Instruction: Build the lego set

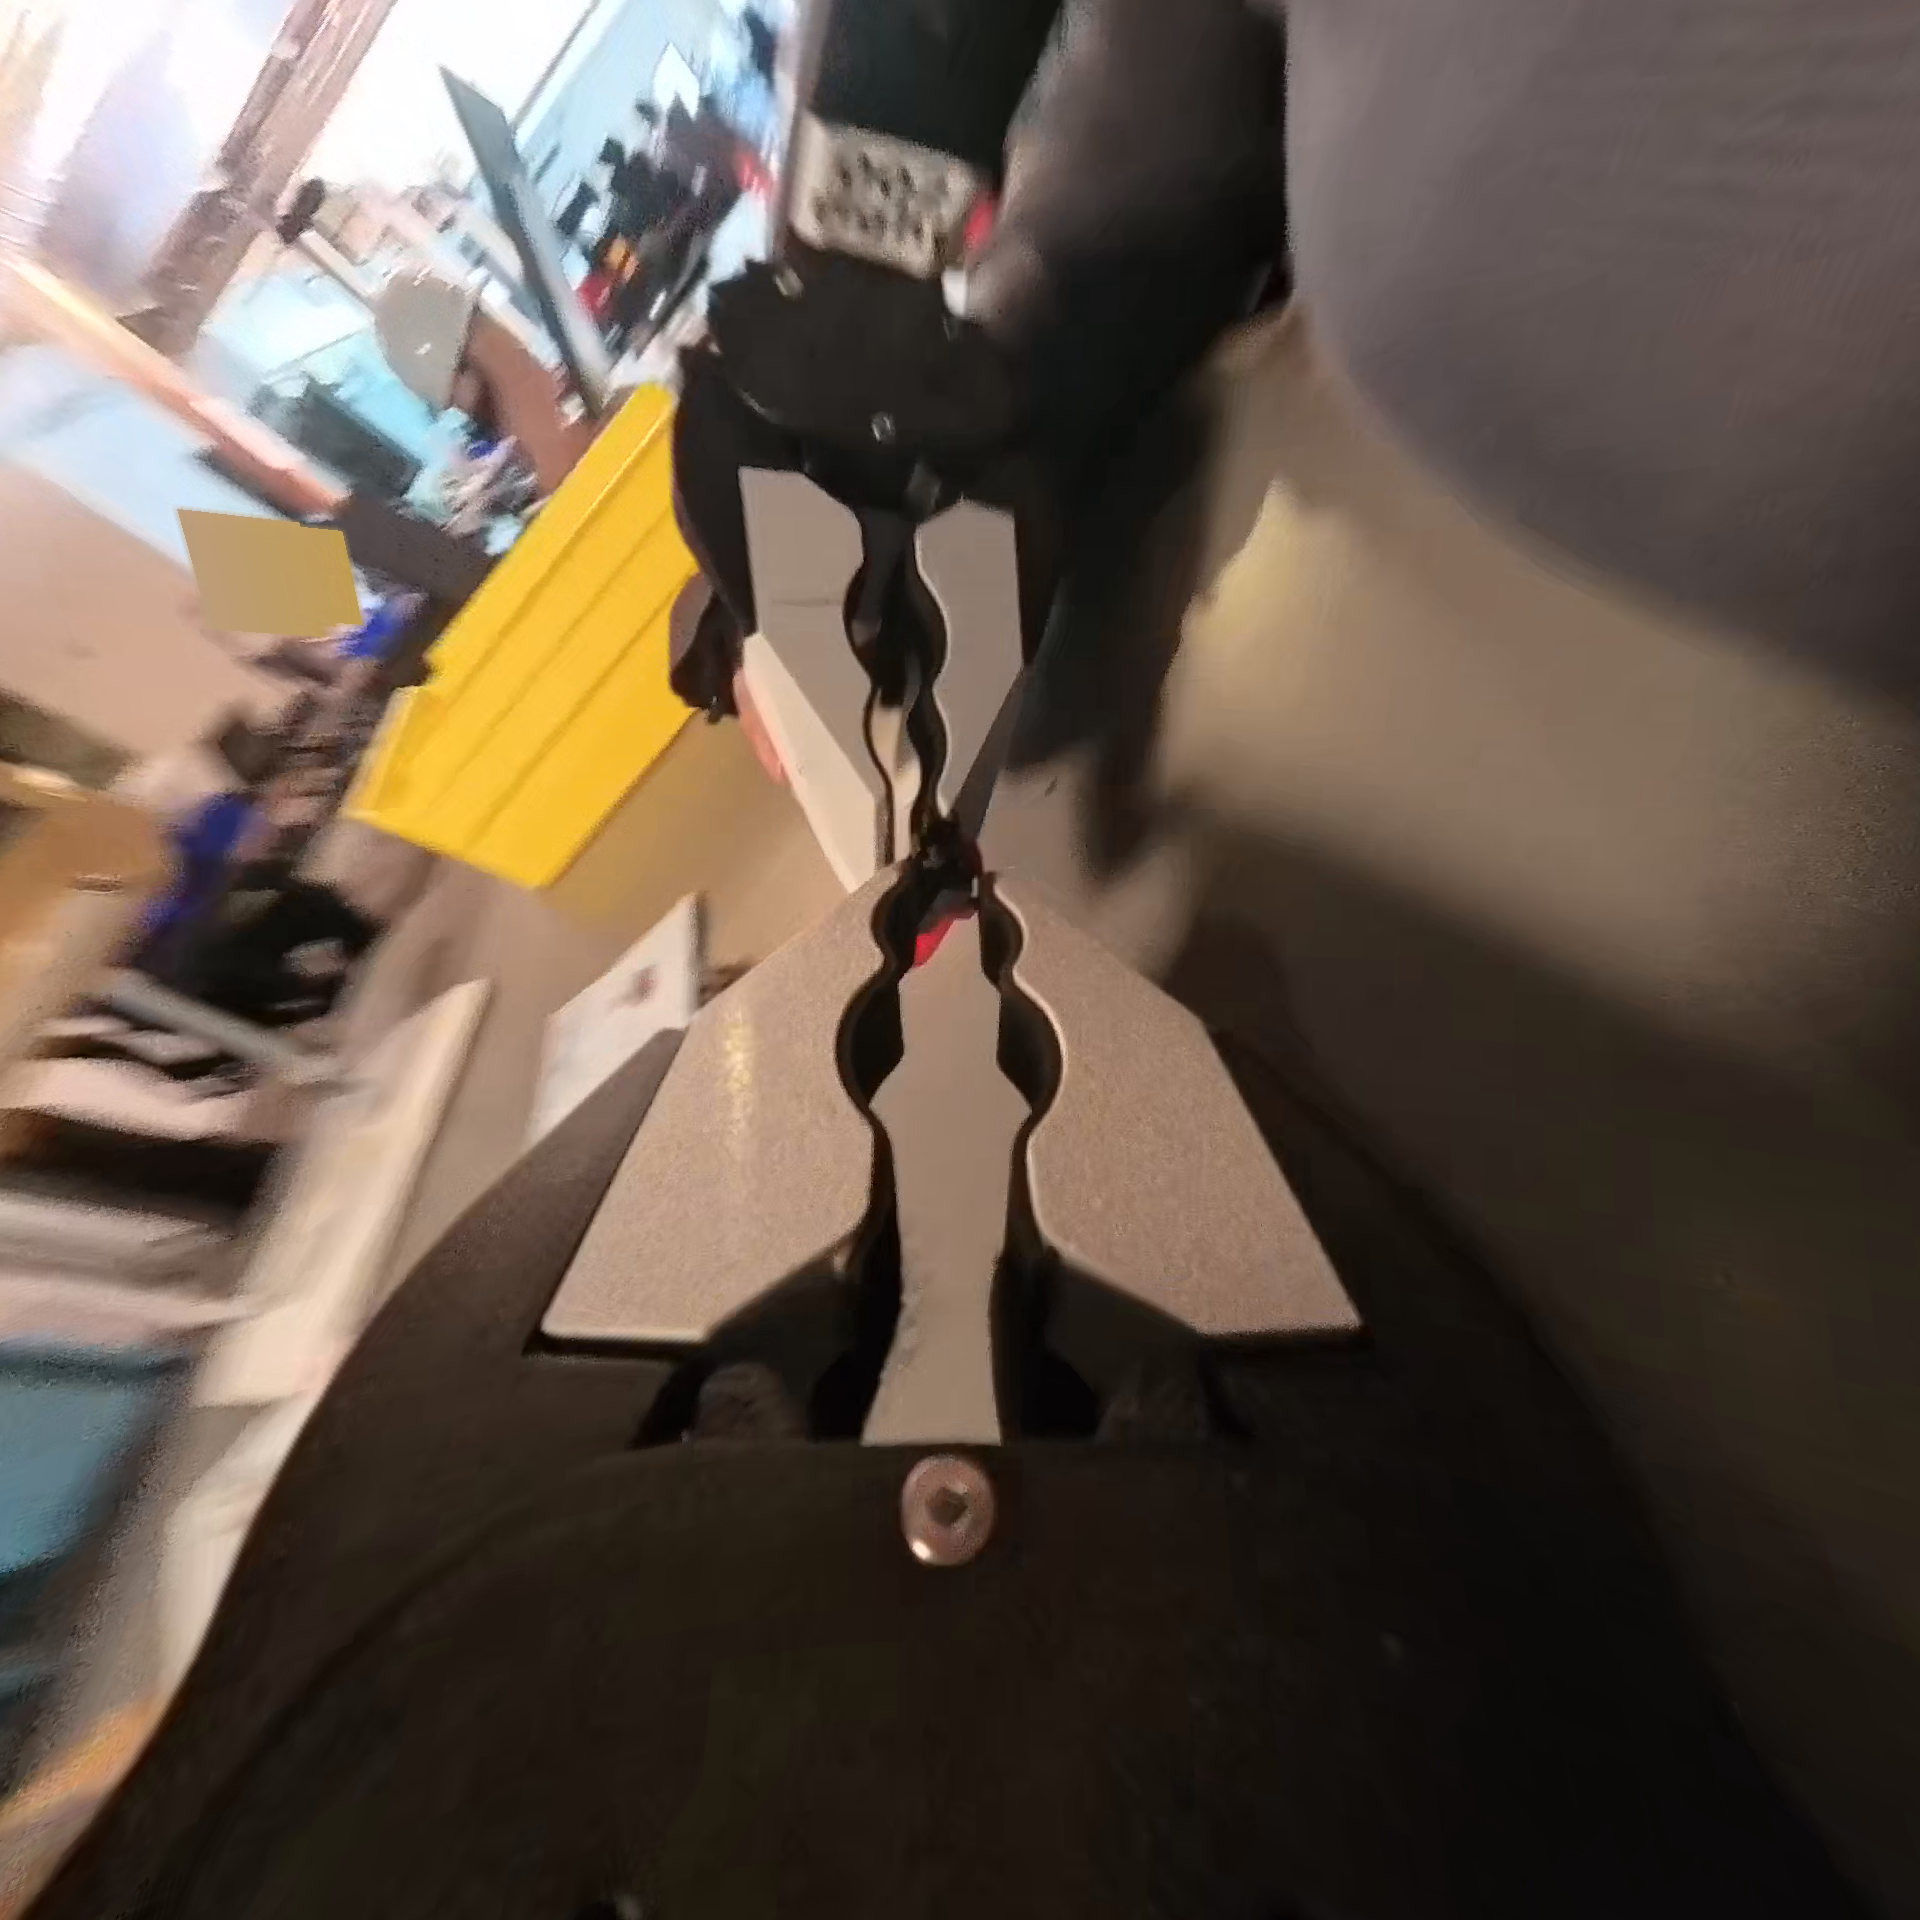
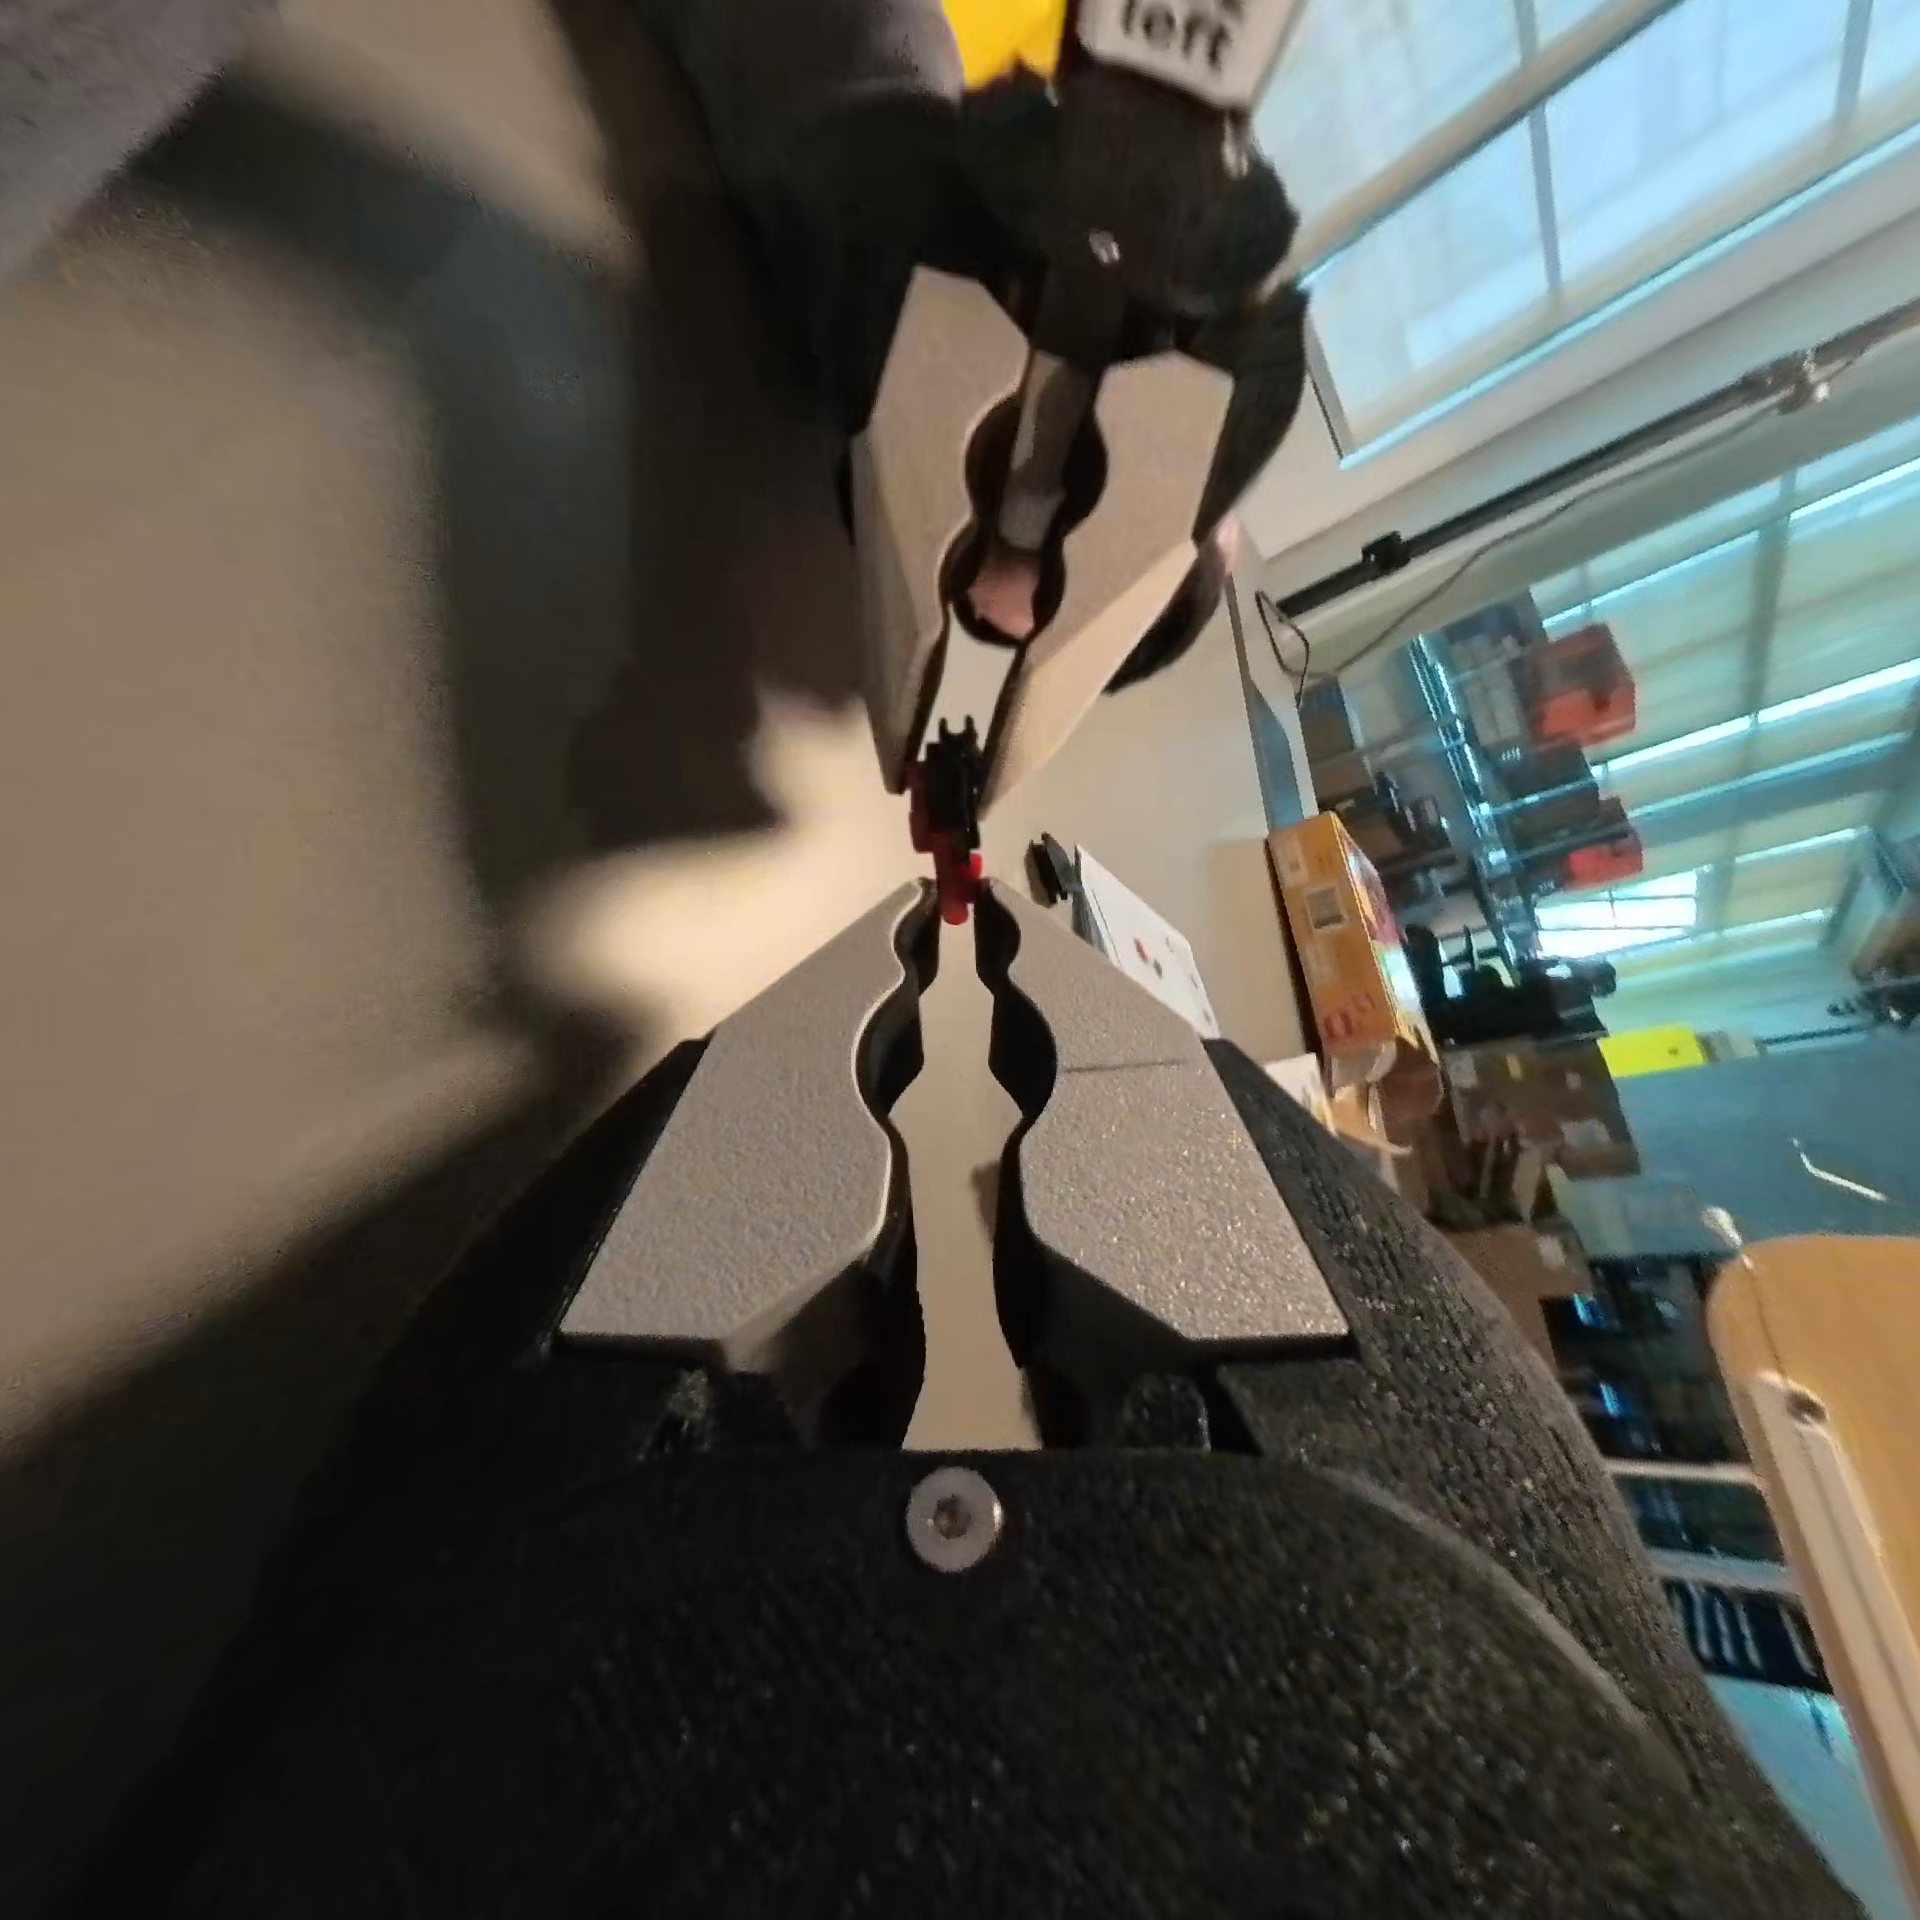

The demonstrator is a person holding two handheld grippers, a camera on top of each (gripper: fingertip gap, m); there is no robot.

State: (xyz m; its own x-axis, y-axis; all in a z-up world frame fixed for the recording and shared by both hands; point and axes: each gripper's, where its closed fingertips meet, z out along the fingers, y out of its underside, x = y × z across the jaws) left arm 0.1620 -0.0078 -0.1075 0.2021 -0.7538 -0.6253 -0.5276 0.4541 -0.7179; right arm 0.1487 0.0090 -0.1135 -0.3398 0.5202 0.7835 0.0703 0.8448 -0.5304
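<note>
A small red and black lego assembly (image 1: 938,920) hangs in the air between my two grippers, which face each other tip to tip. My left gripper (image 1: 940,899) is shut on its near end. The right gripper (image 1: 940,821) comes in from above in the left wrist view and is closed on the far end. In the right wrist view, my right gripper (image 2: 956,896) is shut on the red part of the assembly (image 2: 954,883). The left gripper (image 2: 951,764) pinches the black part (image 2: 954,784). A gloved hand holds each gripper. The assembly's shape is mostly hidden by the fingertips.
A yellow bin (image 1: 540,665) stands on the beige table (image 1: 644,894) beyond the grippers. A white instruction sheet (image 2: 1143,945) and a yellow lego box (image 2: 1340,935) lie on the table. A light wooden edge (image 2: 1818,1403) is at the right. Shelves and windows lie behind. Left and right tips are no more than a few centimetres apart.
</note>
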